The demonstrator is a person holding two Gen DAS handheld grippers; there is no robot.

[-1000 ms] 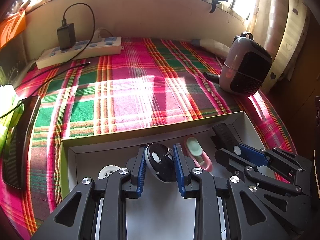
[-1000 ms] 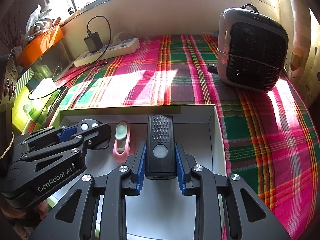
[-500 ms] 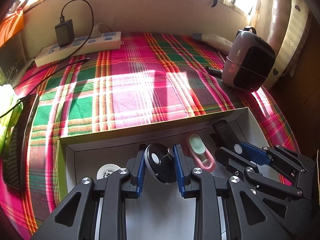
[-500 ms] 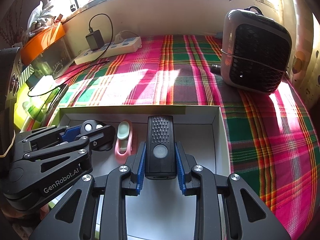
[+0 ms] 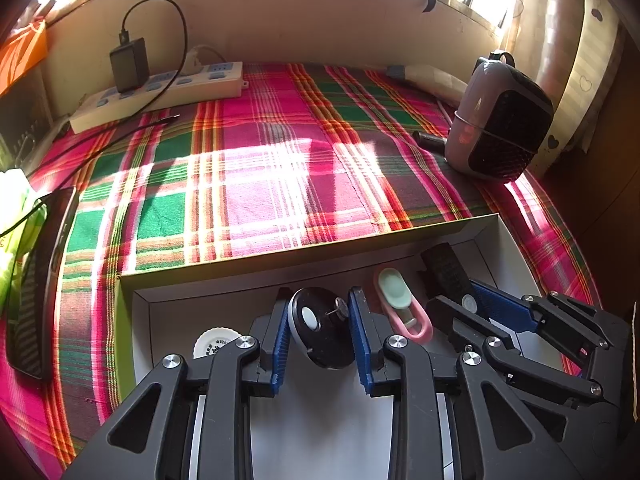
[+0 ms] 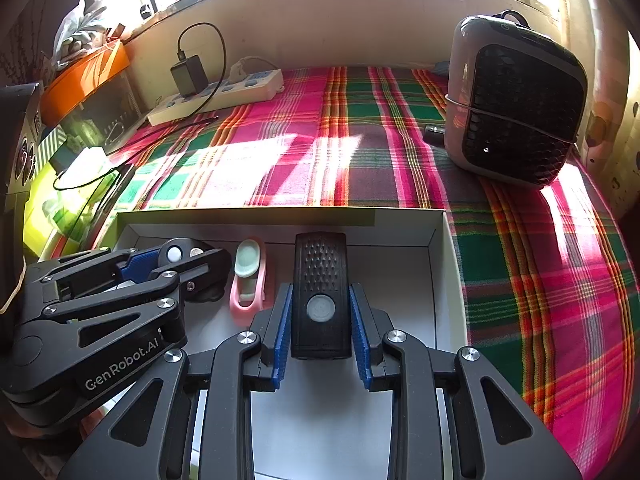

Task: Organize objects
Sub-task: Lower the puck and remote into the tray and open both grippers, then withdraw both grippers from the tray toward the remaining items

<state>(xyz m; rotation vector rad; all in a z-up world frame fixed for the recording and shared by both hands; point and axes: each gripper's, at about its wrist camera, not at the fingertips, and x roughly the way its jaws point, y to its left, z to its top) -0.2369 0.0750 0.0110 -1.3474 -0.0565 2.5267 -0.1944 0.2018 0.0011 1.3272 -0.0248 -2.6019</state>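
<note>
A shallow white box (image 5: 304, 258) (image 6: 440, 236) lies on the plaid cloth. My left gripper (image 5: 320, 332) is shut on a round black disc (image 5: 320, 328) with a white button, held inside the box. My right gripper (image 6: 320, 320) is shut on a black rectangular device (image 6: 320, 296) with a round grey button, also inside the box. Between them a pink clip with a pale green pad (image 5: 400, 300) (image 6: 250, 276) lies on the box floor. A white round cap (image 5: 214, 342) lies at the box's left. Each gripper shows in the other's view.
A grey-and-black heater (image 5: 500, 120) (image 6: 516, 100) stands at the right. A white power strip with a black charger (image 5: 160, 88) (image 6: 216, 92) lies by the back wall. A dark flat device (image 5: 36, 280) lies at the left edge, beside green packaging (image 6: 68, 200).
Both grippers have drawn back and up slightly with their objects still held; the box and table appear a little farther away. The grips are unchanged.
</note>
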